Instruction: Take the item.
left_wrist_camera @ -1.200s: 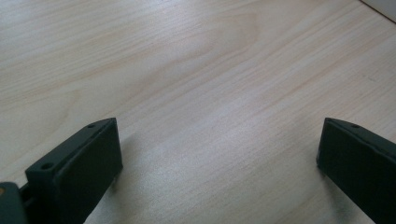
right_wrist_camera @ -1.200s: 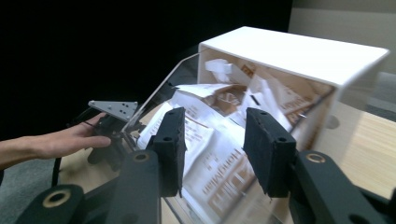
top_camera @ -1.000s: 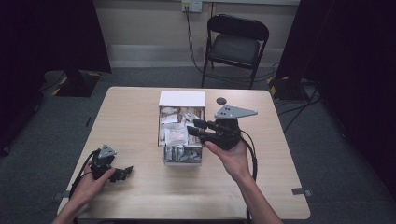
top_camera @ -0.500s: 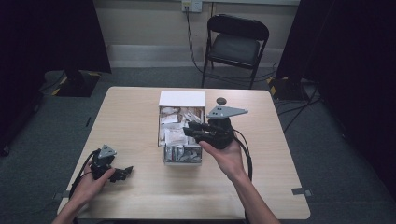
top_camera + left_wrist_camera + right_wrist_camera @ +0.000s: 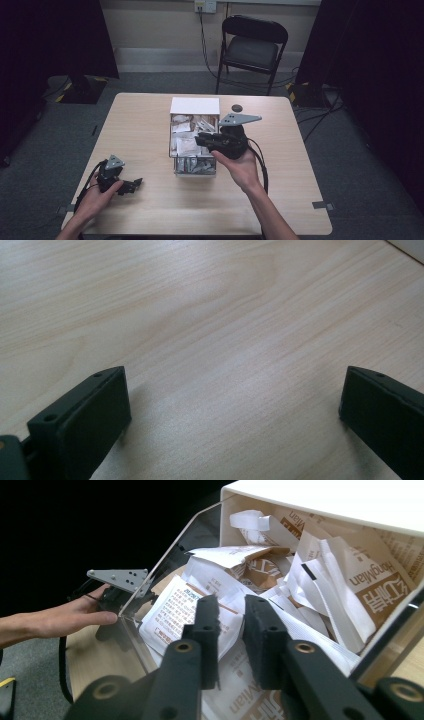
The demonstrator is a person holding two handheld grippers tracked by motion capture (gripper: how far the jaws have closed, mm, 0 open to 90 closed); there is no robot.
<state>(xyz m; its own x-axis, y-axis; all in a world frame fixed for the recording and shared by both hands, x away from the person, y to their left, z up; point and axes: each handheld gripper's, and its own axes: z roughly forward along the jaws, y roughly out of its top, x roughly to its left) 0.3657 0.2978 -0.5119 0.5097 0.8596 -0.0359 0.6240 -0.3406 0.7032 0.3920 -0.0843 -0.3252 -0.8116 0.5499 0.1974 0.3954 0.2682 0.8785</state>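
- right gripper (image 5: 231, 630) over the box (image 5: 195, 106), jaws just been closing, narrow gap, no sachet (image 5: 182, 612) pinched (pick pending)
- left gripper (image 5: 131, 184) resting on surface (image 5: 210, 315), jaws wide apart

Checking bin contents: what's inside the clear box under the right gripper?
The clear box holds a loose pile of white-and-brown paper sachets. The right gripper hangs over them, jaws just closing. Lower layers and the floor are covered.
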